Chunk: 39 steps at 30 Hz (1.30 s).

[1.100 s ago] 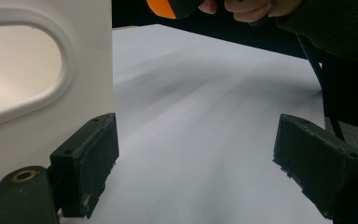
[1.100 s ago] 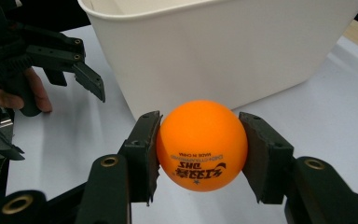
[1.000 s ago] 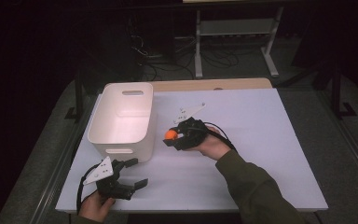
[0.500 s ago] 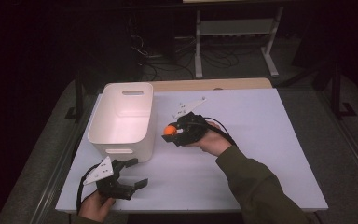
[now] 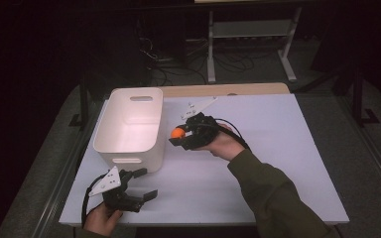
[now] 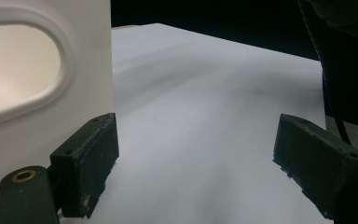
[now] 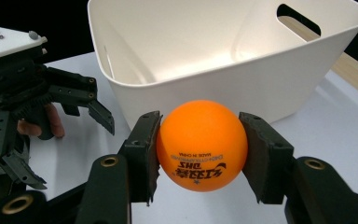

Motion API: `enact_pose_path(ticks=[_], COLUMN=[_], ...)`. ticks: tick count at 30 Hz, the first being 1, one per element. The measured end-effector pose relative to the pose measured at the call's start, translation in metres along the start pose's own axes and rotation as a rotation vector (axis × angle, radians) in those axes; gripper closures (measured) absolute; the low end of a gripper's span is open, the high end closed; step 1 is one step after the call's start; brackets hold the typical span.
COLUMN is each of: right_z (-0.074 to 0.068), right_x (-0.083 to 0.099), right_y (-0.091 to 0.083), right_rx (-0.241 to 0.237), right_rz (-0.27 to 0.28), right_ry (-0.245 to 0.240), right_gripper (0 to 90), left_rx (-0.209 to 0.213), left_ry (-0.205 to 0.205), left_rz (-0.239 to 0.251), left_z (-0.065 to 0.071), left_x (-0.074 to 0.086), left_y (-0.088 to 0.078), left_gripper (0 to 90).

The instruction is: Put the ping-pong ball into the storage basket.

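Observation:
My right gripper (image 7: 199, 145) is shut on an orange ping-pong ball (image 7: 201, 143), both pads pressed to its sides. From the high view the ball (image 5: 178, 132) hangs above the white table, just right of the white bin (image 5: 129, 125), with the right gripper (image 5: 179, 135) pointing left at the bin's side wall. The bin (image 7: 223, 51) has nothing inside it. My left gripper (image 5: 144, 184) rests near the table's front left corner, open, with bare table between its jaws. In the left gripper view its fingers (image 6: 86, 163) stand wide apart beside the bin wall (image 6: 42, 88).
A white sheet (image 5: 258, 144) covers the table, with a wooden strip (image 5: 223, 89) along its far edge. A metal shelf frame (image 5: 250, 34) and cables stand on the dark floor beyond. Dark floor surrounds the table on both sides.
My right gripper has lifted the ball a little higher beside the bin. The left gripper has stayed where it was.

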State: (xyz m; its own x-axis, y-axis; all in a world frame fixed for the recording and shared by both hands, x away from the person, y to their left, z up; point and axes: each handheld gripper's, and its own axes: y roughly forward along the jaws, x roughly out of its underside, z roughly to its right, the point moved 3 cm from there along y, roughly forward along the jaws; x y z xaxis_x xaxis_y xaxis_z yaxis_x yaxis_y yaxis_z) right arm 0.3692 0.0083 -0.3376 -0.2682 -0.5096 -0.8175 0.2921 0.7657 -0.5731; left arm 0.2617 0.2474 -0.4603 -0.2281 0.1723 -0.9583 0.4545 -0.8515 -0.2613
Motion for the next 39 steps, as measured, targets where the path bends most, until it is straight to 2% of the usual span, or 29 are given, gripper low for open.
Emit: enact_pose_path(ticks=[21, 39], right_z=[-0.001, -0.005], right_x=[-0.027, -0.053], right_y=[0.014, 0.035], right_rx=[-0.017, -0.030], right_rz=[0.002, 0.001], right_ry=[-0.017, -0.040], right_gripper=[49.4, 49.5], left_rx=[0.000, 0.004], left_ry=[-0.001, 0.004], left_rz=[0.004, 0.008], left_z=[-0.001, 0.000], left_x=[0.000, 0.000], left_y=[0.000, -0.001], left_gripper=[13.9, 13.9])
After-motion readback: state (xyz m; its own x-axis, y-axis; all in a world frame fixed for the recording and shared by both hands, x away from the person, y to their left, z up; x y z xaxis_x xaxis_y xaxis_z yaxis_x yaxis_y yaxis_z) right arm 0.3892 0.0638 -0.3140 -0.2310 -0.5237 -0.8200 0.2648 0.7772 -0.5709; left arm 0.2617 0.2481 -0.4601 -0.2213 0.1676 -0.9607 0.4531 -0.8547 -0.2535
